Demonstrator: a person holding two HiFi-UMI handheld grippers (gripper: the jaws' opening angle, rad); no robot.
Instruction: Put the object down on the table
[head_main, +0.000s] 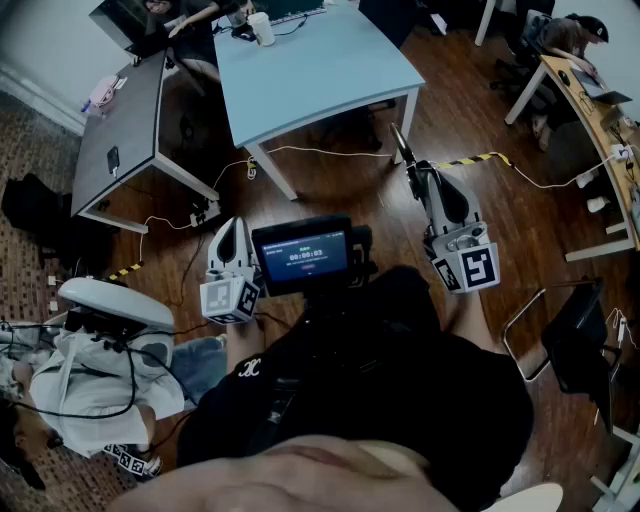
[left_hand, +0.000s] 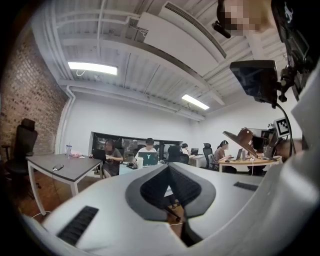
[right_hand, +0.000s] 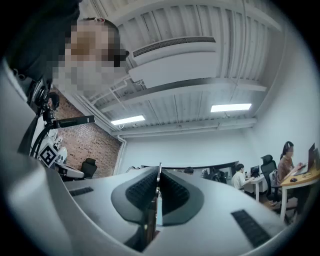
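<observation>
My right gripper (head_main: 415, 172) is held up above the wooden floor, short of the light blue table (head_main: 310, 75). It is shut on a thin flat dark object (head_main: 400, 143) that sticks out past the fingertips toward the table. In the right gripper view the object (right_hand: 157, 200) shows edge-on, pinched between the ribbed pads (right_hand: 176, 192). My left gripper (head_main: 233, 224) is raised at the left of the head-mounted screen. Its jaws meet at the tip (left_hand: 168, 168) and nothing shows between them.
A grey table (head_main: 125, 130) stands left of the blue one, with a phone on it. A white cup (head_main: 262, 28) sits at the blue table's far edge. Cables cross the floor (head_main: 330, 152). A white chair (head_main: 105, 300) is at the left and a wooden desk (head_main: 595, 110) at the right.
</observation>
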